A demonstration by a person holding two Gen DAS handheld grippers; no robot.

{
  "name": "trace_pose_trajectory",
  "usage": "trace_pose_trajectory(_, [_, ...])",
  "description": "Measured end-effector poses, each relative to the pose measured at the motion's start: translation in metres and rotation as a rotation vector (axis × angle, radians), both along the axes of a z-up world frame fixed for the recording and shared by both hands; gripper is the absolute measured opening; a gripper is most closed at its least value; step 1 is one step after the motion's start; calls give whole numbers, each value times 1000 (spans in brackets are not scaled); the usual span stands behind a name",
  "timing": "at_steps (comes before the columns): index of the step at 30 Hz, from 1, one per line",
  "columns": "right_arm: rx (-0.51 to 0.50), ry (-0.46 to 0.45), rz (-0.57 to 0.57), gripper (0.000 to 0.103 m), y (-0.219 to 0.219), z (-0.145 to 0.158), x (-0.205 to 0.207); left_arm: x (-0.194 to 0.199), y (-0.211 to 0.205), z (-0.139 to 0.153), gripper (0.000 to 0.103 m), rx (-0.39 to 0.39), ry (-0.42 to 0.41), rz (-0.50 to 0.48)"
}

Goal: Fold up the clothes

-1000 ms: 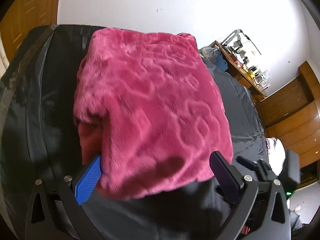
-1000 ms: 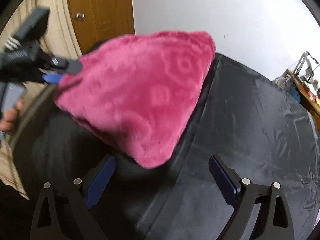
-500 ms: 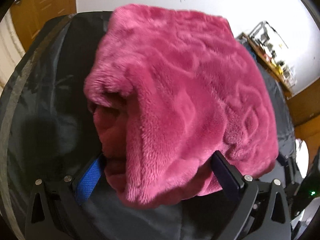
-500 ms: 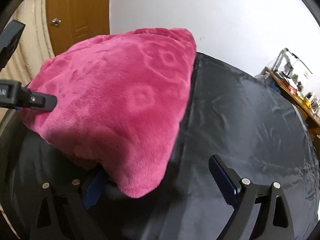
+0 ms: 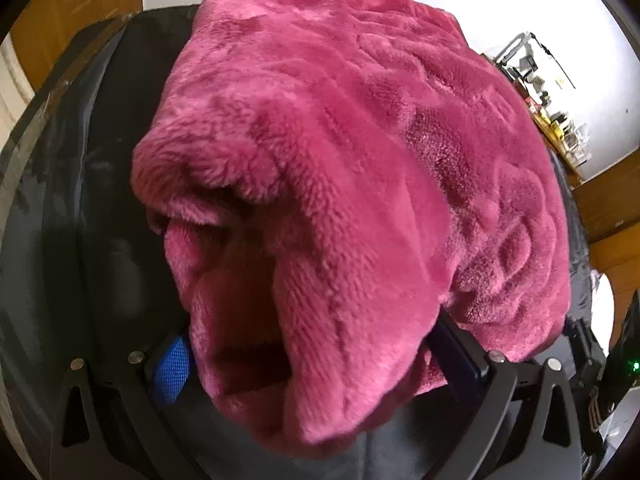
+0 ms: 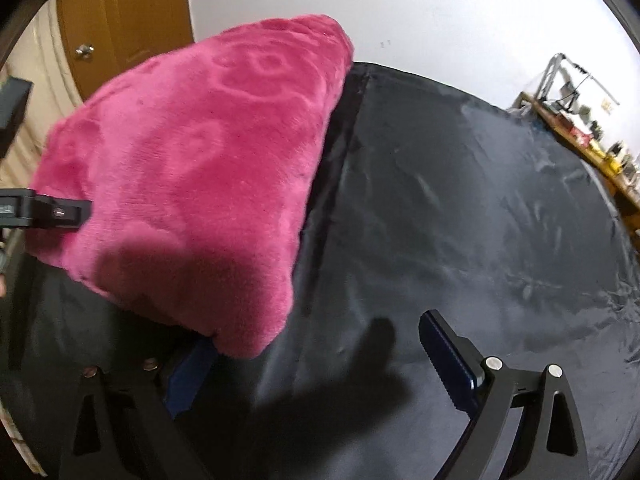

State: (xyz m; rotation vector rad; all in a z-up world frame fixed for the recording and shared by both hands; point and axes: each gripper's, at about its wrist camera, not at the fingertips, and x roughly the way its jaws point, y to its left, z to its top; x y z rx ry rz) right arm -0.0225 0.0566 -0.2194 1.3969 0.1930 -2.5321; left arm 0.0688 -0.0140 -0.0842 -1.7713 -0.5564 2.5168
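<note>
Since a second earlier, the folded pink fleece garment [image 5: 360,152] had come much nearer the left wrist camera, now bulging between the left gripper's [image 5: 316,356] fingers, which stood wide with plush bunched between the blue pads [image 5: 172,368]. It lay on the black cloth [image 5: 60,240].

From the right wrist, the garment [image 6: 192,168] sat at the left of the black cloth [image 6: 460,200]. The right gripper [image 6: 320,364] was spread wide, its left pad [image 6: 192,372] tucked under the fleece corner, gripping nothing.
</note>
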Motion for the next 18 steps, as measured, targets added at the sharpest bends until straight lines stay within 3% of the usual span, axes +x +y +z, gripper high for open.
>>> trace_pose_trajectory(4, [-123, 8, 47, 97, 6, 30, 11, 12, -8, 19, 103, 45, 23, 8])
trace_pose_trajectory(13, [-264, 51, 61, 98, -3, 75, -23, 4, -52, 67, 103, 136, 155, 92])
trace_pose_trajectory(15, [-325, 13, 54, 98, -6, 74, -37, -11, -73, 67, 103, 157, 156, 131])
trace_pose_trajectory(18, [-333, -14, 39, 98, -12, 73, -54, -36, -103, 55, 103, 171, 133, 186])
